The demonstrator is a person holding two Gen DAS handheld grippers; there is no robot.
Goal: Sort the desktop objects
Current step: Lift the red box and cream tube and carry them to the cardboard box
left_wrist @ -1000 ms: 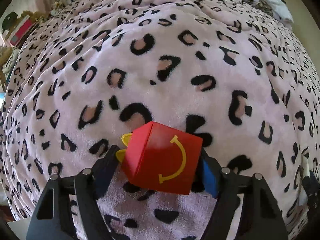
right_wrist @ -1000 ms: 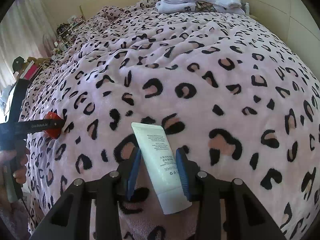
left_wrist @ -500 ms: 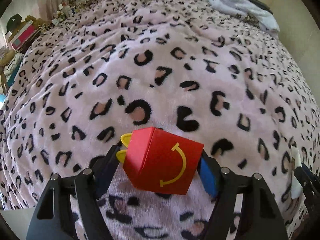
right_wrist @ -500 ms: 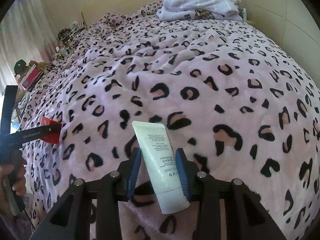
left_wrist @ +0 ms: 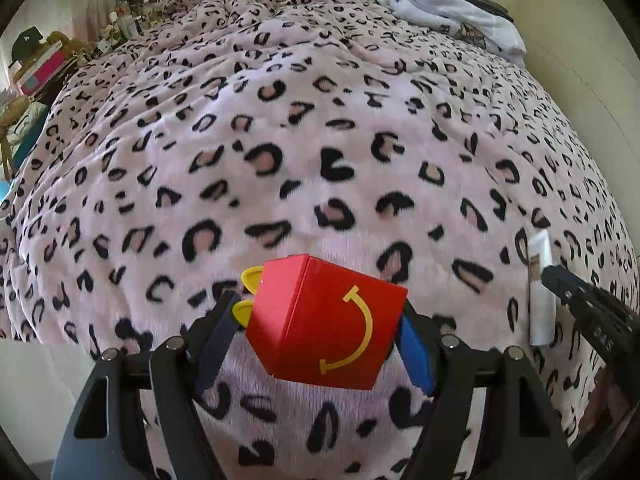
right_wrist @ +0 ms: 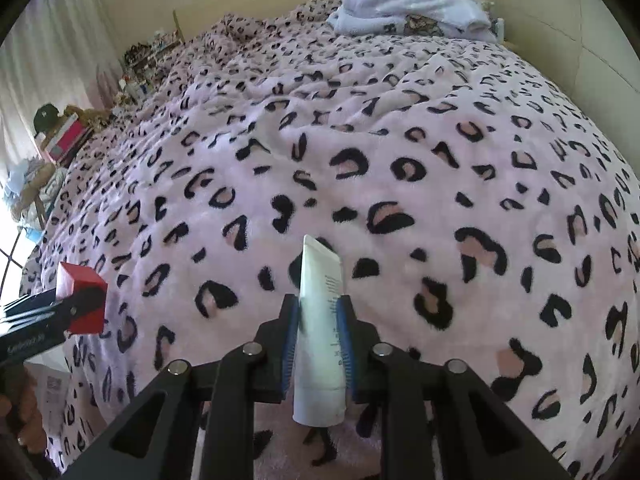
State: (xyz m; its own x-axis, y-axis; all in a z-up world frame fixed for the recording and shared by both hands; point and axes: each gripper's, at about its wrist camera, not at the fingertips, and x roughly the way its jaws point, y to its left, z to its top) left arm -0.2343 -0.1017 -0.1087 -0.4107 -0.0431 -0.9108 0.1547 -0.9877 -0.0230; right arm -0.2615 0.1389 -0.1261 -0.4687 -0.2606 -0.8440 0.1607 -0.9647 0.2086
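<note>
Over the bed's pink leopard-print blanket point(left_wrist: 320, 128) I held both of my tongs above the fabric, each with something clamped in it. Farthest left, beyond the blanket's edge, stood a cluttered shelf with a dark cap point(left_wrist: 27, 38) and a pink-and-white box point(left_wrist: 42, 68) on it. My left tongs point(left_wrist: 320, 334) were clenched on a red box point(left_wrist: 324, 322), its blue-padded fingers point(left_wrist: 416, 354) pressing the two sides; the box sat tilted, one corner edge turned toward the camera, a curved yellow line on its right face and two yellow tabs point(left_wrist: 250, 292) sticking out on its left. In the right wrist view the same red box point(right_wrist: 82, 298) showed at the left edge, gripped in the left tongs, with part of my hand point(right_wrist: 16, 408) below it. To the right of that, my right tongs point(right_wrist: 318, 346) were shut tight on a pale squeeze tube point(right_wrist: 320, 320), held edge-on between the blue pads with its crimped flat end pointing away from me and its cap end toward the camera. From the left wrist camera that tube point(left_wrist: 541, 292) appeared at the right side, beside the dark finger of the right tongs. At the far right corner of the bed lay a pile of folded white laundry point(right_wrist: 412, 14) with something dark on top, next to the cream wall.
</note>
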